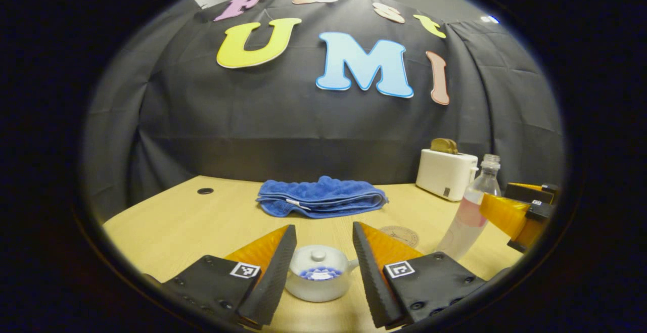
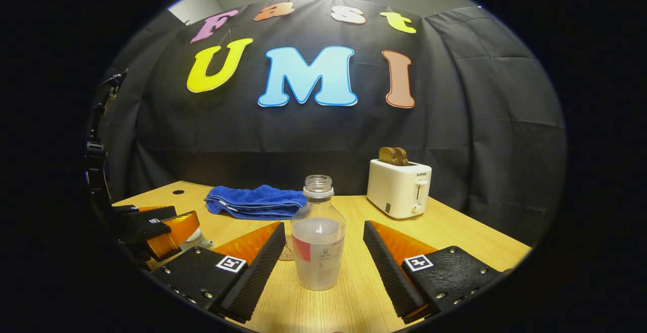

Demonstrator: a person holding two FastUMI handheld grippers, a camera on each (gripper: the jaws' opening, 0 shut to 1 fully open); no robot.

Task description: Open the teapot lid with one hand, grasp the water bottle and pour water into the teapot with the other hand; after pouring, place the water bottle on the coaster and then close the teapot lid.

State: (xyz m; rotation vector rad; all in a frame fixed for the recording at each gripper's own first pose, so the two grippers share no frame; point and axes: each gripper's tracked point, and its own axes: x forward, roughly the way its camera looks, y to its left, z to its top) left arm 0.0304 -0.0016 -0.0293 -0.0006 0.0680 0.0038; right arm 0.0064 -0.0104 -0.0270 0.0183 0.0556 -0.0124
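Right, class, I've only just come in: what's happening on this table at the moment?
Two hand-held grippers are lining up for a pour. The left gripper is open around the white teapot, whose lid is on. The right gripper is open either side of the uncapped water bottle, which stands upright on the wooden table. Neither finger touches anything yet. A blue towel and a toaster sit behind.

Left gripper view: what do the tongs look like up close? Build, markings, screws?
The left tongs are two wedge-shaped fingers with ribbed inner faces. Each finger sits on a flat block with round screw heads and carries a small square black-and-white marker on top. The right tongs show the same build, with a different marker pattern.
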